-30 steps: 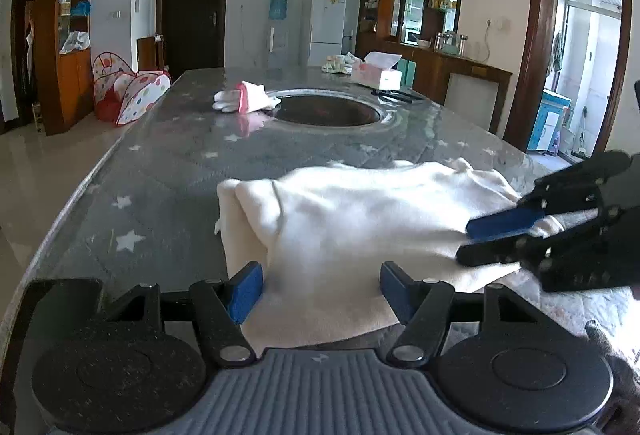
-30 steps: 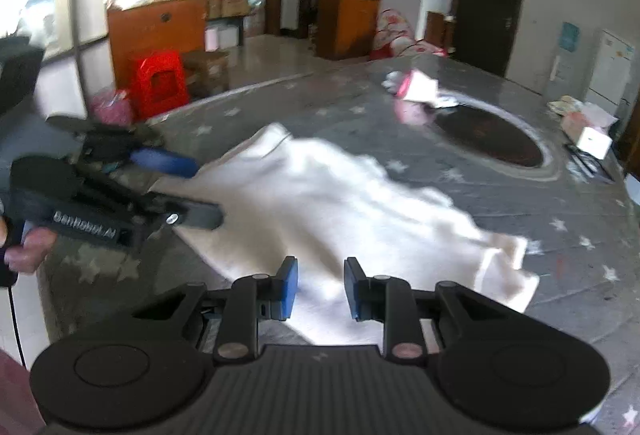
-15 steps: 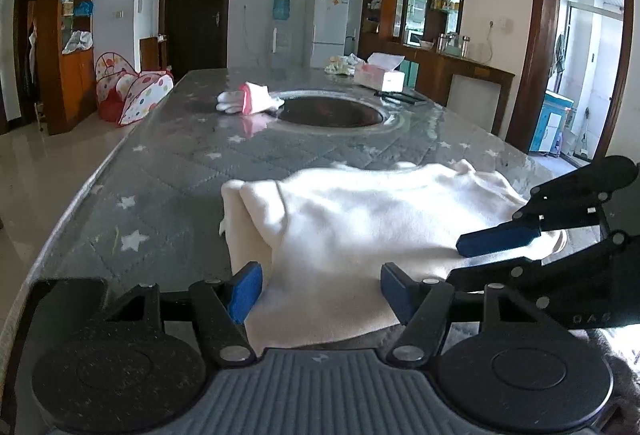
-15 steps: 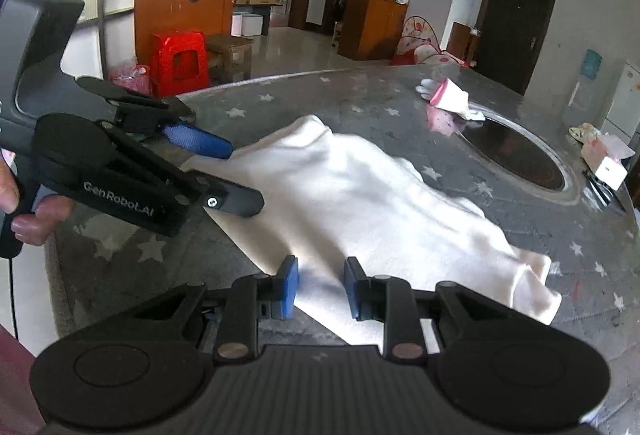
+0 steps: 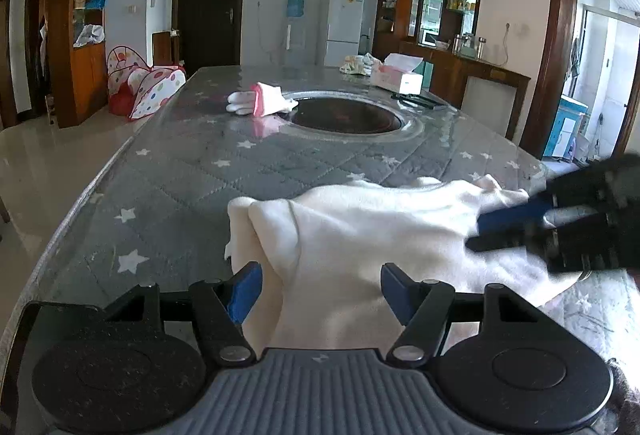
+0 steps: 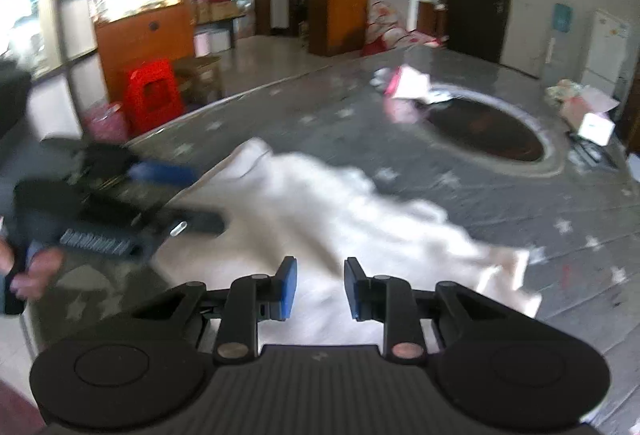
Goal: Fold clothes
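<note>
White garment spread near tabletop front edge, one side flap folded in, rest unfolded; left gripper jaws wide apart, right gripper narrowly parted, neither gripping cloth.

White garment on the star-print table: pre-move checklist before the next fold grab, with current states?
1. White cloth garment lies on the grey star-print table: ok.
2. Left gripper jaws open, straddling the garment's near edge, not clamped: ok.
3. Right gripper jaws narrowly apart over the cloth, nothing pinched: ok.
4. Grippers clear of each other: ok, though they work close together.
5. Right wrist view sharp enough to aim: not ok, blurred.
6. Pink-and-white gloves away from the fold area: ok.
</note>
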Demonstrator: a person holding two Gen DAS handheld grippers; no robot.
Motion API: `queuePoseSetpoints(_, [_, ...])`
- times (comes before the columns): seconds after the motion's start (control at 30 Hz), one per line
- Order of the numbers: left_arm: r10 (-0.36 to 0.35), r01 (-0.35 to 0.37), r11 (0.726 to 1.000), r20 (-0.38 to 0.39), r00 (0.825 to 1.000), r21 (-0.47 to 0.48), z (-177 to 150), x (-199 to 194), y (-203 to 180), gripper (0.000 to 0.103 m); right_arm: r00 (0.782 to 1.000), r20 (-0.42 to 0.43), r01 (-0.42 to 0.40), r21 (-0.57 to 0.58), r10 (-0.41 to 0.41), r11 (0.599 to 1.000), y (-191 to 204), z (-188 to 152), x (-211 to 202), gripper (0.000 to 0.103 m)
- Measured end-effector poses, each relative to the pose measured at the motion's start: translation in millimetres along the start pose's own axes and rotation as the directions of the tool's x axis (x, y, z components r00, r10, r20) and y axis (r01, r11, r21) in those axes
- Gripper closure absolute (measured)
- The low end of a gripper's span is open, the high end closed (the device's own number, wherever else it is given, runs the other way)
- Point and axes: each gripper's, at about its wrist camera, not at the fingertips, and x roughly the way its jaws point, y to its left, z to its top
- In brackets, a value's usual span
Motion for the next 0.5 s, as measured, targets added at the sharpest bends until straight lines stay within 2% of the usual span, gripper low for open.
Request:
queuePoseSetpoints(0.17, [-0.005, 0.004, 1.0, -0.012, 1.0, -0.02, -2.7, 2.6, 3.1, 0.034, 0.998, 0.009, 0.056, 0.081, -0.057, 0.995, -29.6, 13.8, 17.0, 0.078])
queuePoseSetpoints(0.3, [-0.008, 0.008, 1.0, -0.017, 1.0, -0.021, -3.3, 4.0, 4.4, 0.034, 0.998, -0.006, 0.065, 0.143, -0.065, 0.988, -46.3, 17.3, 34.1, 0.079])
queuePoseSetpoints(0.5, [-0.019, 0.018, 0.999, -0.023, 1.0, -0.035, -1.7, 2.9, 7.3, 0.034, 0.997, -0.028, 0.078, 0.143, -0.075, 0.987, -46.5, 17.3, 44.5, 0.08])
